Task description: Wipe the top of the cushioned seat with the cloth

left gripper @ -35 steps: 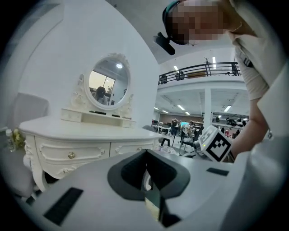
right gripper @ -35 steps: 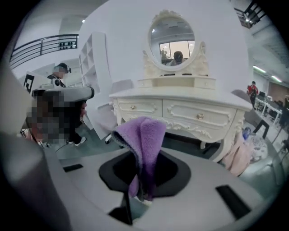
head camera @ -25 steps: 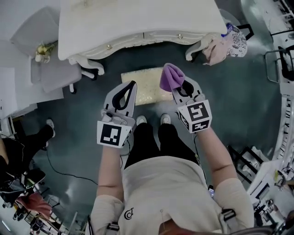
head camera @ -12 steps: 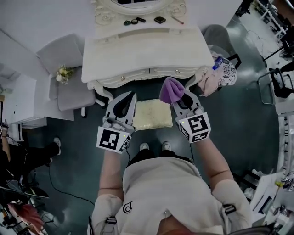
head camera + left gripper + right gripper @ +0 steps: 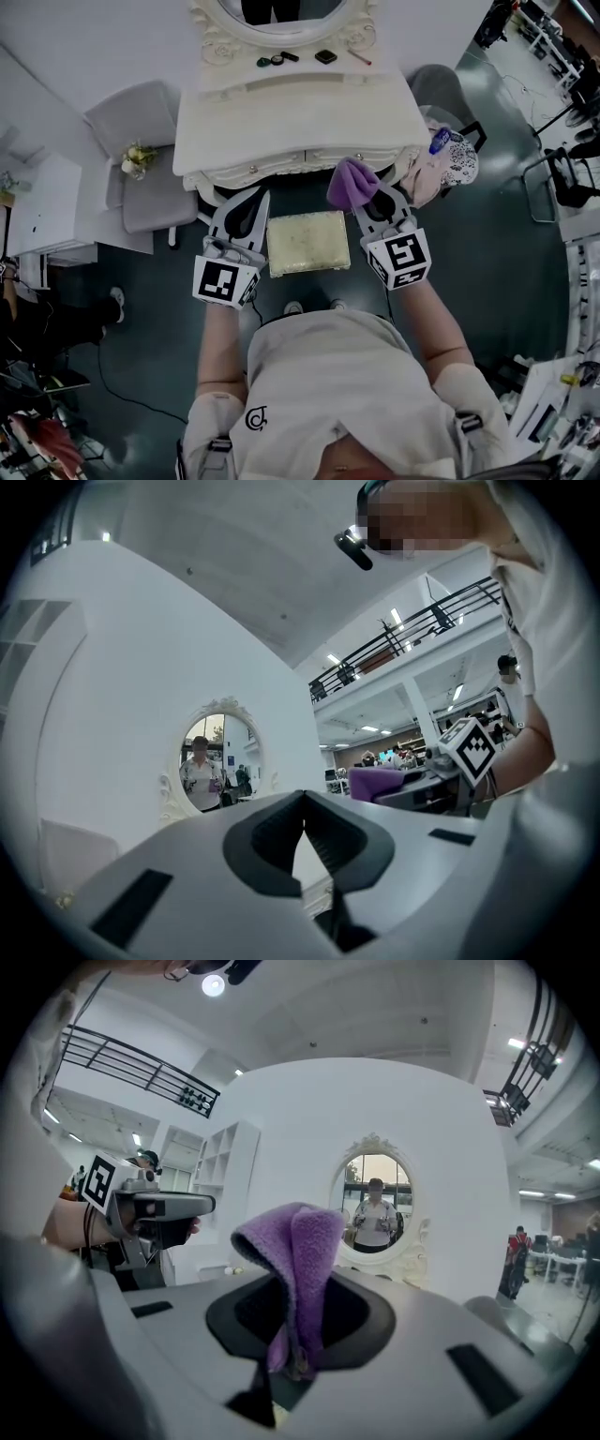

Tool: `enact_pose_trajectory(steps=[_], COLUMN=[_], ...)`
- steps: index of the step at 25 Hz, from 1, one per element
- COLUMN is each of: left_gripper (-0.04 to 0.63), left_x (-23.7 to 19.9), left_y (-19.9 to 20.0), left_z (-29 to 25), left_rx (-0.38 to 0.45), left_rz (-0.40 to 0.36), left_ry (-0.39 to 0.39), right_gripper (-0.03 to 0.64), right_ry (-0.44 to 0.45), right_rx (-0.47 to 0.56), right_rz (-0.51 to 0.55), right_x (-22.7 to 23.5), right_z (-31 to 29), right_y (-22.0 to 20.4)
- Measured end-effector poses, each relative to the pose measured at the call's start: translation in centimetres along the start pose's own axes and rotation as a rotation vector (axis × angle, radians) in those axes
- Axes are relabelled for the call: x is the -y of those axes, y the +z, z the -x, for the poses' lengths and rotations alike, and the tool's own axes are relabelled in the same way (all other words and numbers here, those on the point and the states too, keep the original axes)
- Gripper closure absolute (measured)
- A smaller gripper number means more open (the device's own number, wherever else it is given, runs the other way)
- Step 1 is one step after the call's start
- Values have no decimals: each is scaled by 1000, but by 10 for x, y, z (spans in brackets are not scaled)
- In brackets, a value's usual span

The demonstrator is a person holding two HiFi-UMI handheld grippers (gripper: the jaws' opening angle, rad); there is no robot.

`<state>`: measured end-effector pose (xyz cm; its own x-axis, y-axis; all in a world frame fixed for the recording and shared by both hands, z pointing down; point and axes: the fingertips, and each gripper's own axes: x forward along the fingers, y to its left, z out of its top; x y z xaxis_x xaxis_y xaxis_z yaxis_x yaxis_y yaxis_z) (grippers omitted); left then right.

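Dark floor (image 5: 487, 281) | vanity (image 5: 300, 112) | seat (image 5: 307, 242) | R gripper (image 5: 367, 195) pinches cloth (image 5: 351, 182) | L gripper (image 5: 256, 201) closed

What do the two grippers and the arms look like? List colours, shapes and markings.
The left gripper and right gripper are both pale grey wedges narrowing to fingers, with a black-lined teardrop opening. Each carries a white cube with black square markers at its rear. The person wears a light short-sleeved top.
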<state>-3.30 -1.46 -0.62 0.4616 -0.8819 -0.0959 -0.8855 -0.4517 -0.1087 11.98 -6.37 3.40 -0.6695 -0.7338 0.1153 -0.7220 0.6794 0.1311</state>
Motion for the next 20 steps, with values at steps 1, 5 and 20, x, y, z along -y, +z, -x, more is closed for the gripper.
enact_pose_trajectory(steps=[1, 5, 20], left_gripper=[581, 581, 581], left_x=[2, 14, 26], left_y=[-1, -8, -16], left_z=[-1, -2, 4], left_rx=[-4, -19, -46], left_rz=[-4, -32, -34], left_ry=[-5, -29, -11], right_gripper=[544, 549, 549], right_ry=[1, 7, 34], right_rx=[1, 8, 25], right_rz=[1, 27, 5], right_x=[0, -2, -14], right_z=[0, 0, 12], right_y=[0, -1, 4])
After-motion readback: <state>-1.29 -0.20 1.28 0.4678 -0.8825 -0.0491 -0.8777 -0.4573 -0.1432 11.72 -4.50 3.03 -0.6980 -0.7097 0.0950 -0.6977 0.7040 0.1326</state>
